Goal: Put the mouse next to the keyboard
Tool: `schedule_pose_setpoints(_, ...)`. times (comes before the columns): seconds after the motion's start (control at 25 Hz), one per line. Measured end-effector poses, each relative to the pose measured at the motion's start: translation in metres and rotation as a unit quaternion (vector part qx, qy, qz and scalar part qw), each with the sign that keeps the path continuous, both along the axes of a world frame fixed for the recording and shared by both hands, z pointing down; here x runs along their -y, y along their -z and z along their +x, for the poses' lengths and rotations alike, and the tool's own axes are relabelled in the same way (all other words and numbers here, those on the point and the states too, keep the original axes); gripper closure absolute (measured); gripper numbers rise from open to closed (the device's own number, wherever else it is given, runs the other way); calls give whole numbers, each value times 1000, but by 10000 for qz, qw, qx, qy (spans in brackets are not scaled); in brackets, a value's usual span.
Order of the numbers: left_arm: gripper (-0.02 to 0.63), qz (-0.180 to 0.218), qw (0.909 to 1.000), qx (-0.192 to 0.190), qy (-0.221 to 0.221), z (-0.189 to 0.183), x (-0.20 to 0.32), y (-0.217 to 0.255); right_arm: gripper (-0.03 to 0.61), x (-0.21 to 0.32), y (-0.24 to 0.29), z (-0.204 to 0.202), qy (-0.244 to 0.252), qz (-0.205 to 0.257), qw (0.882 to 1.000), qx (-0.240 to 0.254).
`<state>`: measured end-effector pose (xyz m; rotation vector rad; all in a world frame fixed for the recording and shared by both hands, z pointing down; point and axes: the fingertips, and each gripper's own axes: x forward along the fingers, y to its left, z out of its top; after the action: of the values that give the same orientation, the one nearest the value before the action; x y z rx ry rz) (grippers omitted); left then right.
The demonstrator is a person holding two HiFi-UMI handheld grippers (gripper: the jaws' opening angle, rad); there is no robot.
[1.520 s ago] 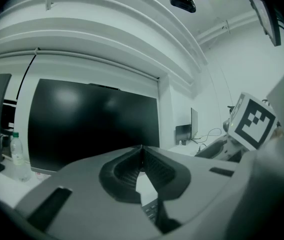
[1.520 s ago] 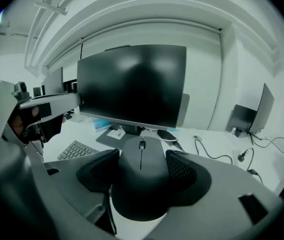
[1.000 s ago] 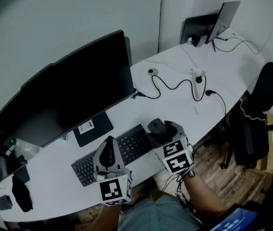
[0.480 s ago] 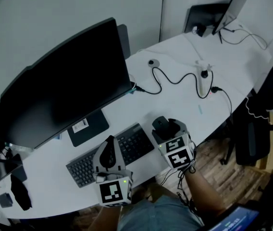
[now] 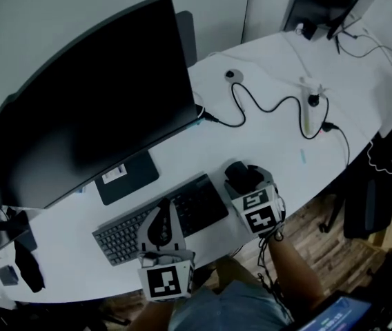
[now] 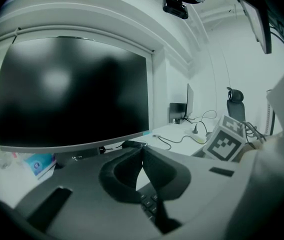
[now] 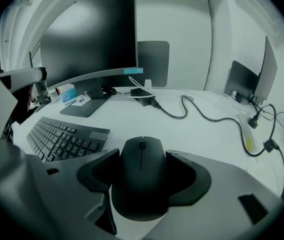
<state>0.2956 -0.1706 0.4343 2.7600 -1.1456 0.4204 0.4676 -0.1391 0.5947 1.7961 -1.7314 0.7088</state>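
Note:
The black mouse [image 7: 141,174] sits between the jaws of my right gripper [image 7: 142,166], which is shut on its two sides. In the head view the mouse [image 5: 236,173] and the right gripper [image 5: 243,179] are just beyond the right end of the black keyboard [image 5: 123,233], low over the white desk [image 5: 272,143]. Whether the mouse rests on the desk I cannot tell. My left gripper [image 5: 164,209] hovers over the keyboard's middle, its tips together and nothing in them. In the left gripper view, the left gripper [image 6: 142,149] shows keyboard keys [image 6: 149,204] beneath it.
A large dark monitor [image 5: 85,109] on a flat stand [image 5: 127,178] is behind the keyboard [image 7: 62,136]. A black cable [image 5: 265,109] snakes across the desk to the right. A laptop [image 5: 334,9] stands at the far corner, and an office chair [image 5: 372,198] is right of the desk.
The head view has swung a little, so everything sits further right and lower. Both grippers keep their places by the keyboard, and the right one still holds the mouse.

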Motion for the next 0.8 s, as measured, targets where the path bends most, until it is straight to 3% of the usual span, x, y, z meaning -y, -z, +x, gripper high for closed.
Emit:
schedule_pose_setpoints(0.36,609,-180,9994,167,245,-14,8,-14,276,16,-20,1,120,-175,9997,132)
schedule_pose_setpoints(0.8,609,20,9987,159,485,-34,6,4,250,22,-6,-2,194,49,9997,127)
